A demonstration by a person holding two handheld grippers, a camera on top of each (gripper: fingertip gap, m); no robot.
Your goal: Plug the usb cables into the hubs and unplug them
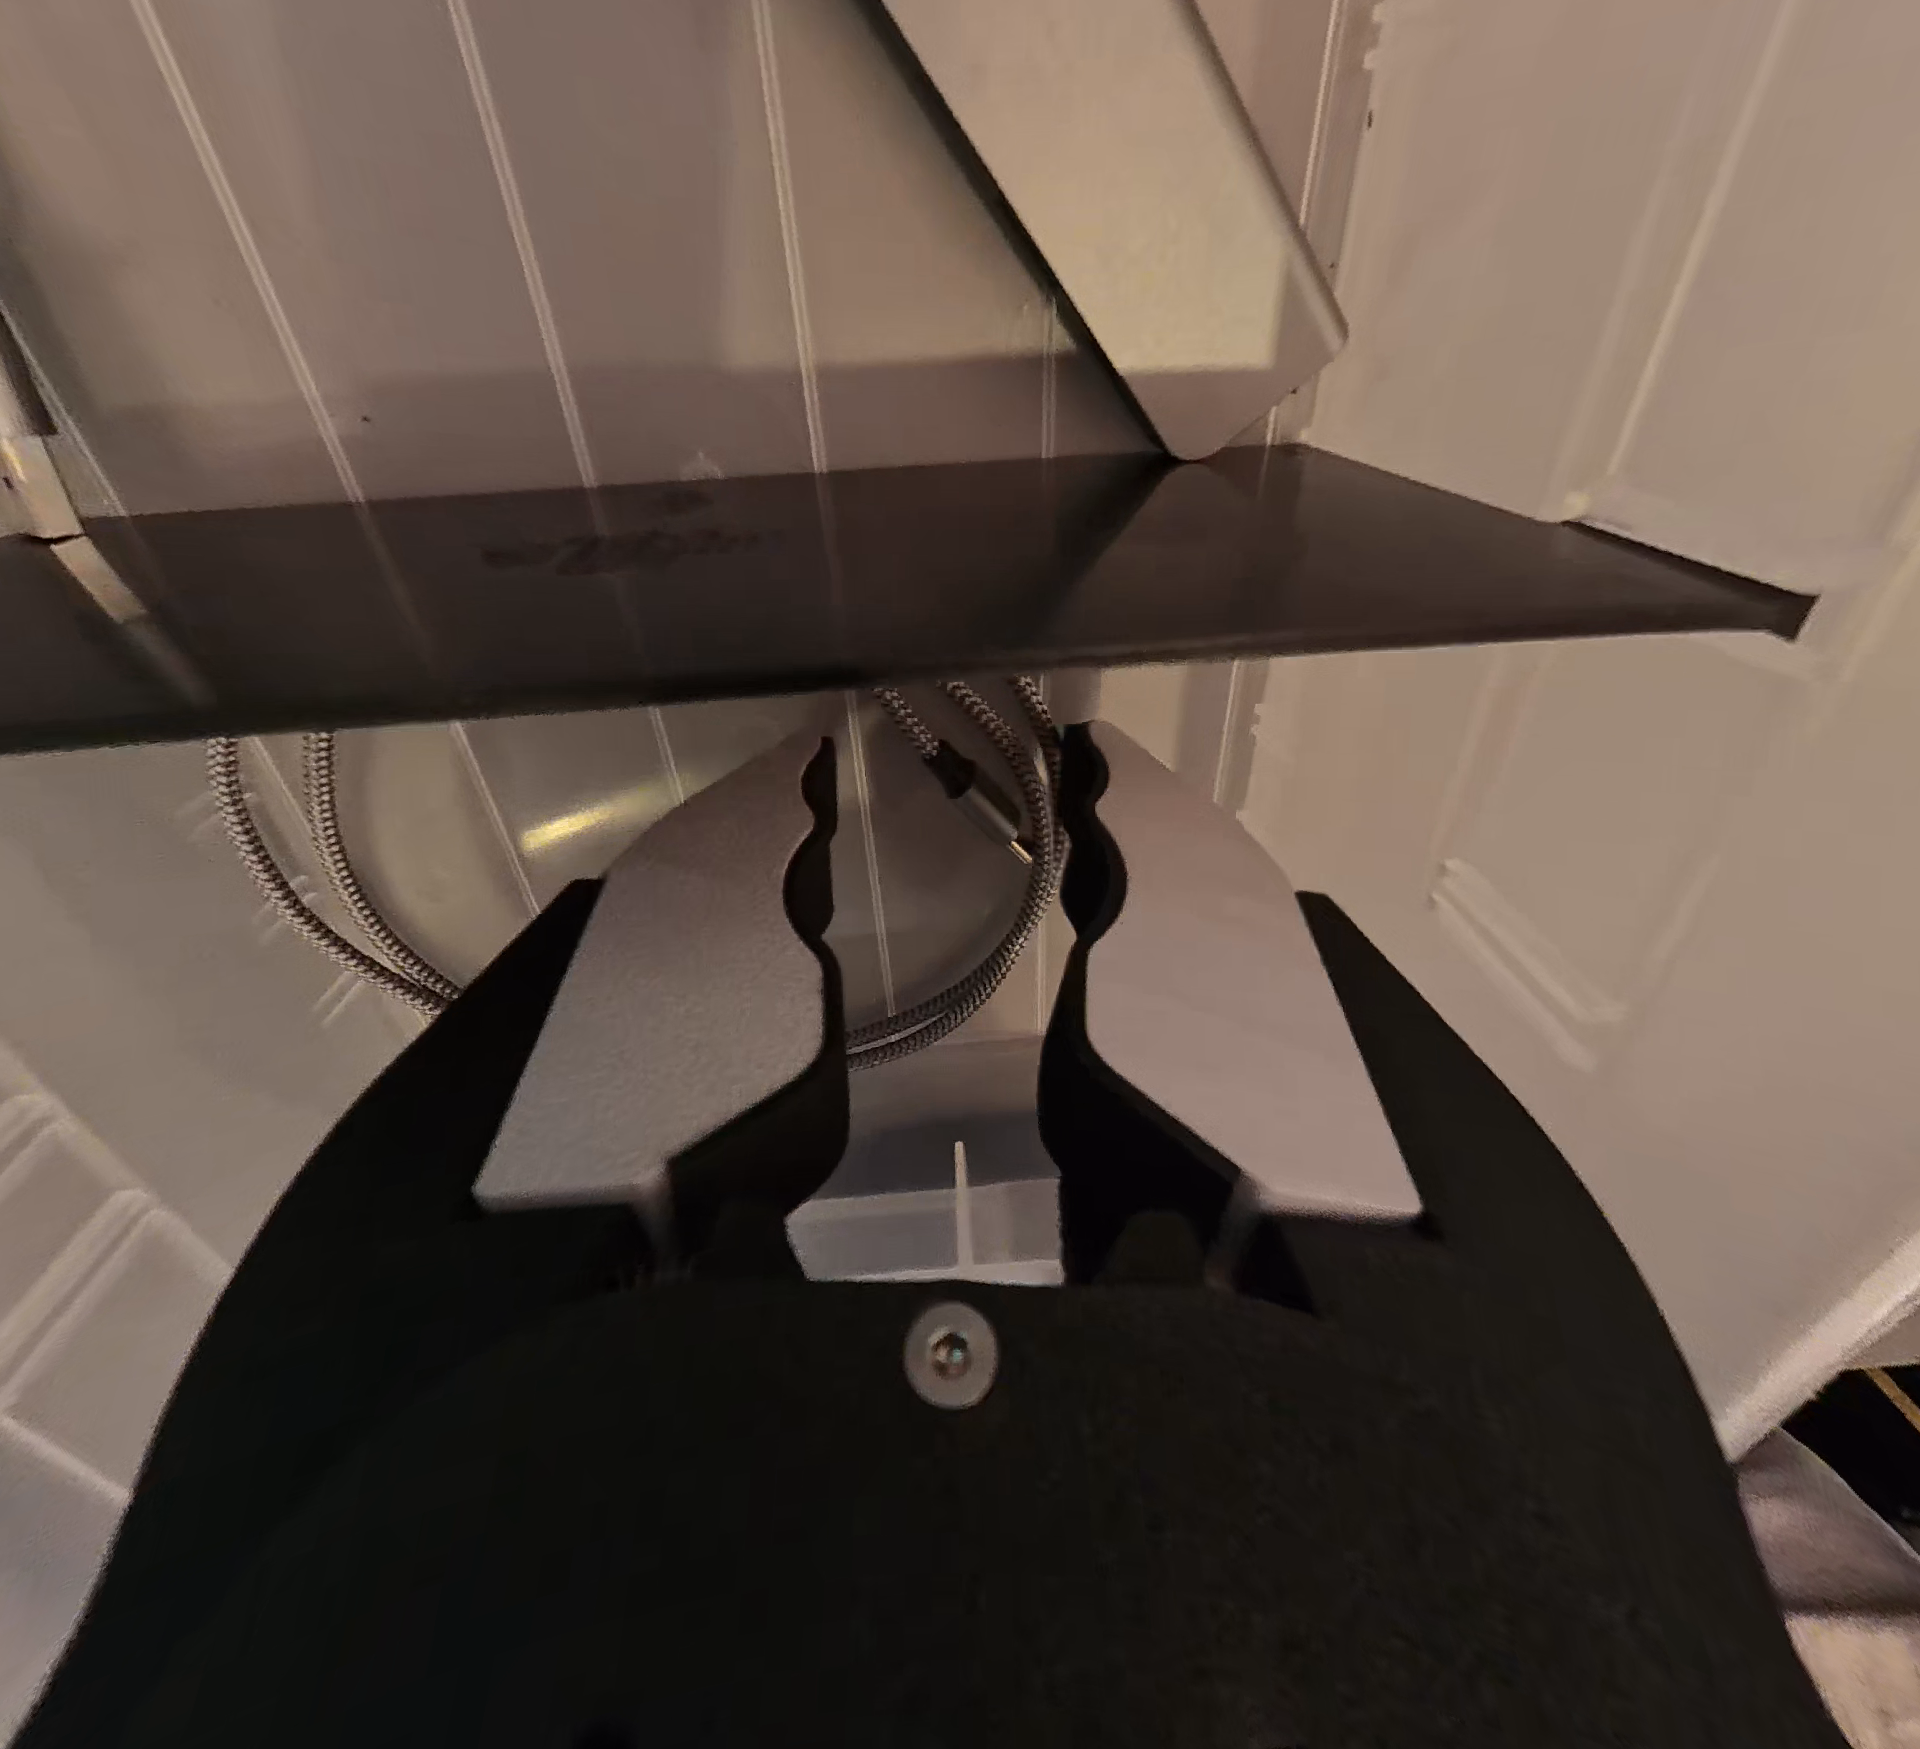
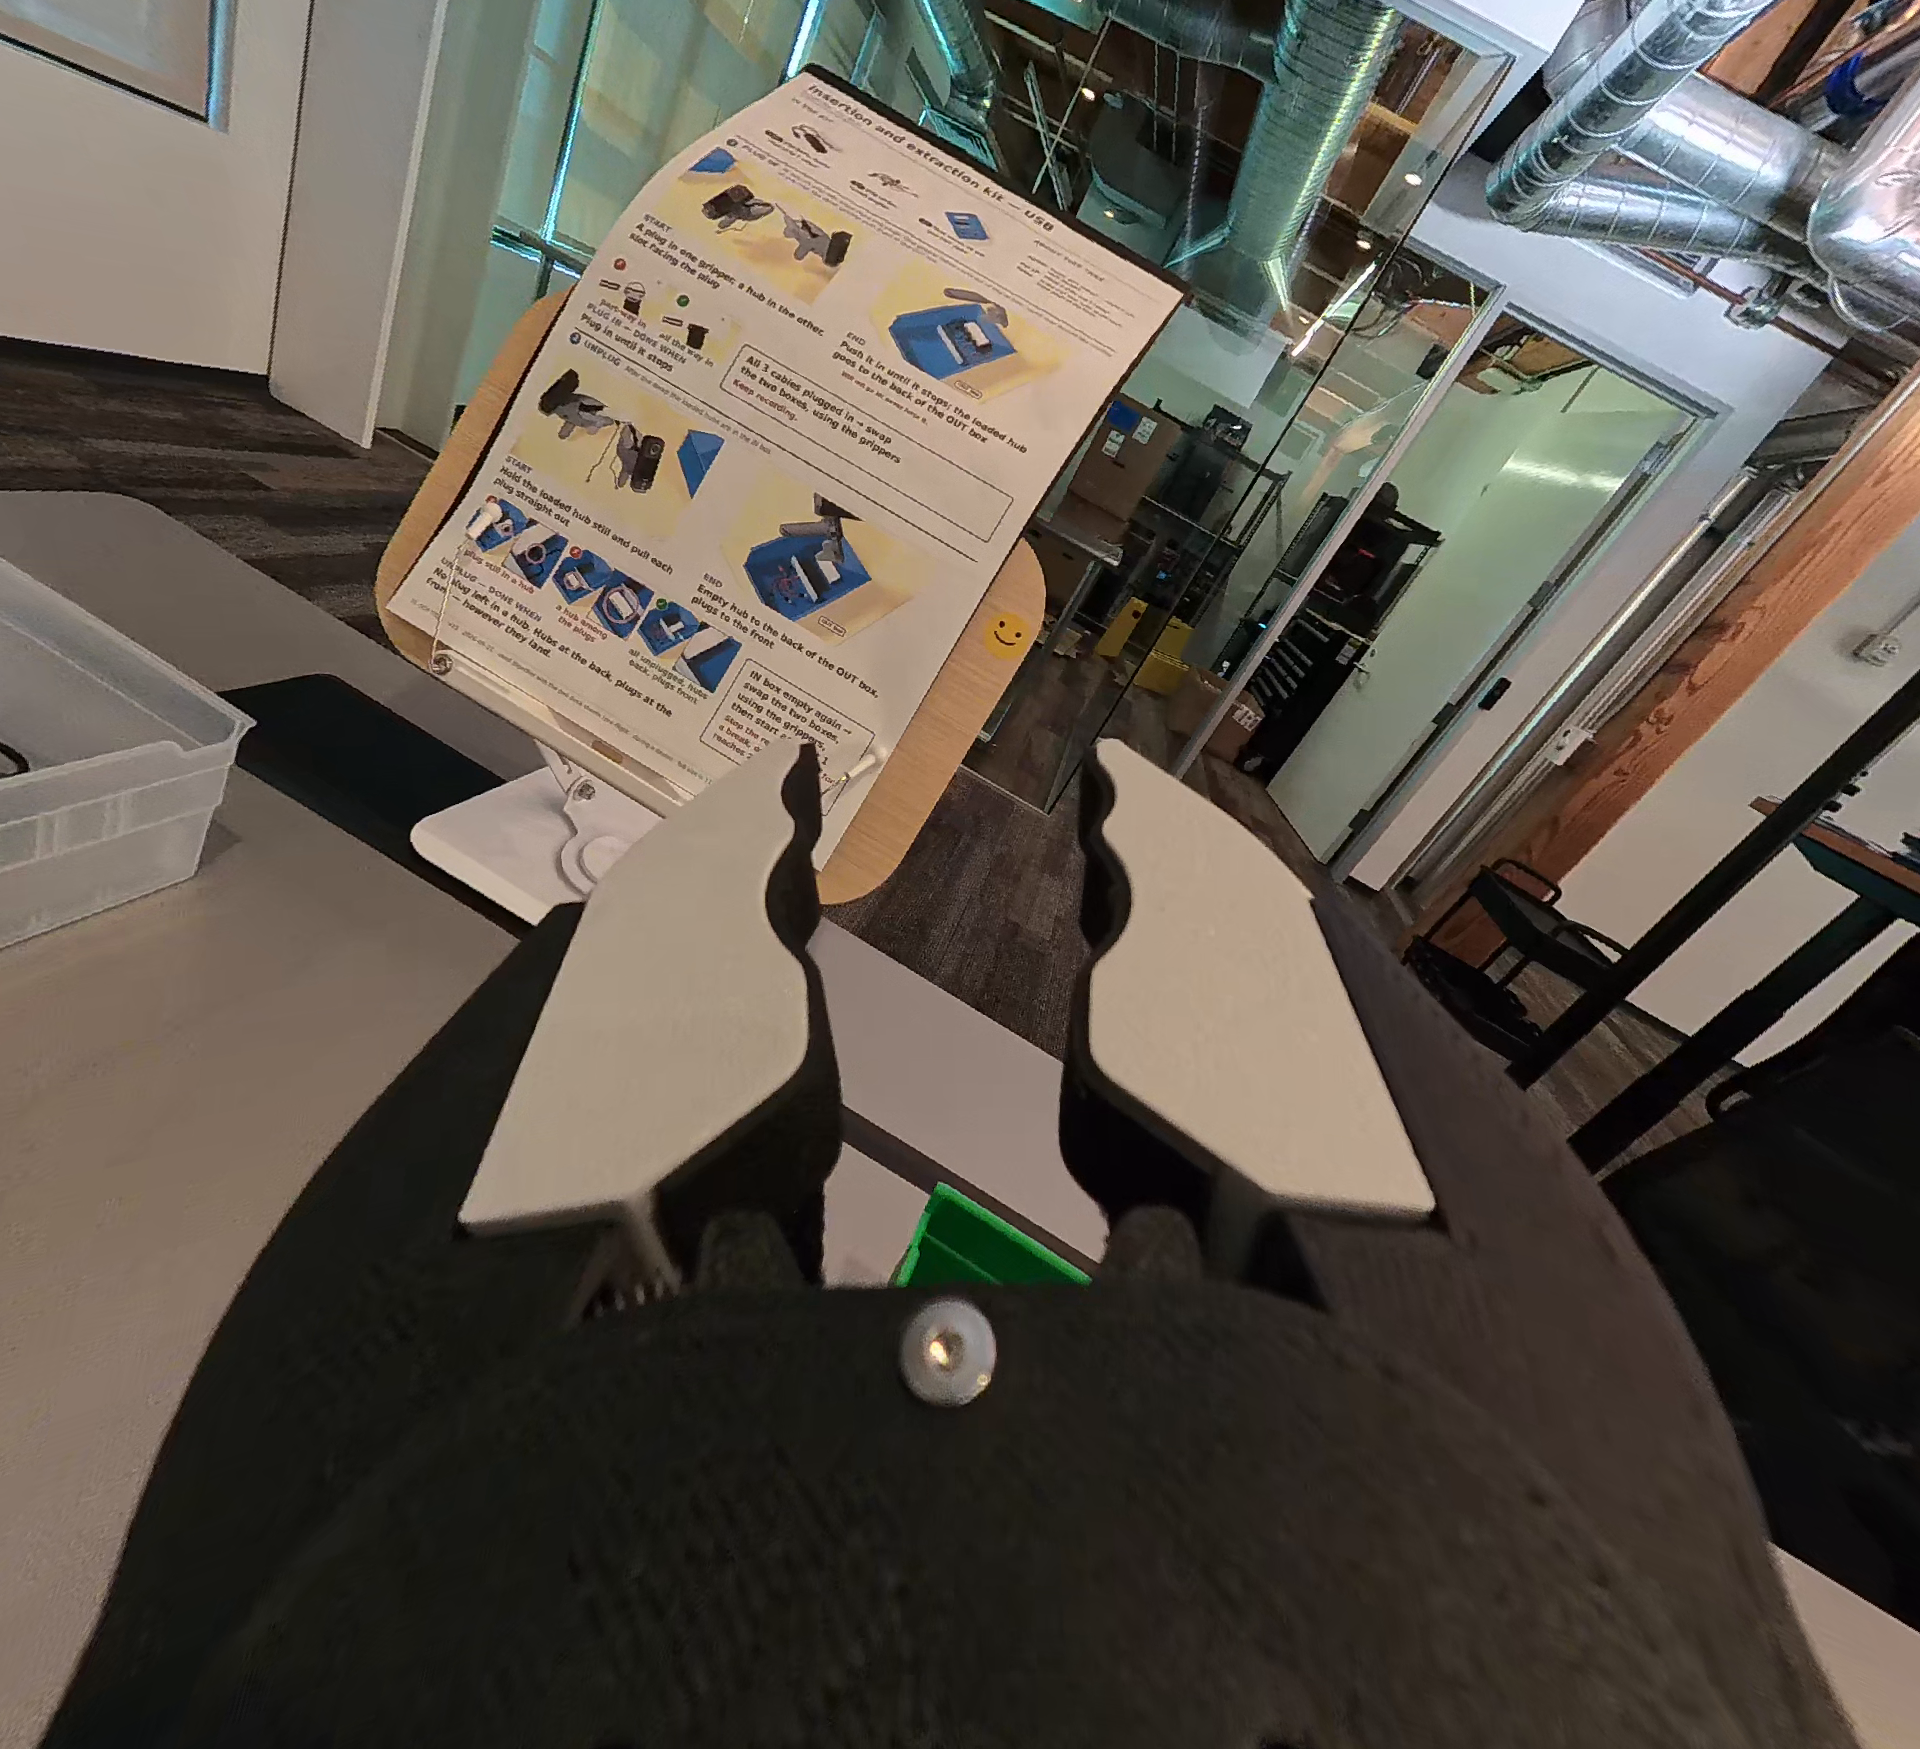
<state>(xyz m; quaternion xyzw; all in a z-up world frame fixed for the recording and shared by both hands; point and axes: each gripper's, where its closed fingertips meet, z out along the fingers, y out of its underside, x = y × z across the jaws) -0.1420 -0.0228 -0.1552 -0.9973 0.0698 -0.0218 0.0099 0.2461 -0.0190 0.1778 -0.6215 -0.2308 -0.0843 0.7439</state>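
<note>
In the left wrist view my left gripper is open and empty. It points at a grey-and-white braided USB cable that lies coiled on a pale, shiny surface. The cable's small metal plug lies loose just beyond the gap between the fingertips, touching neither finger. I see no hub in either view. In the right wrist view my right gripper is open and empty, held above the grey table and pointing away from it into the room.
A dark flat panel crosses the left wrist view just above the fingertips and hides part of the cable. A clear plastic bin stands at the left. An instruction sheet on a white stand is ahead. A green object lies below the right gripper. My hands' fingertips stand some 50 cm from each other.
</note>
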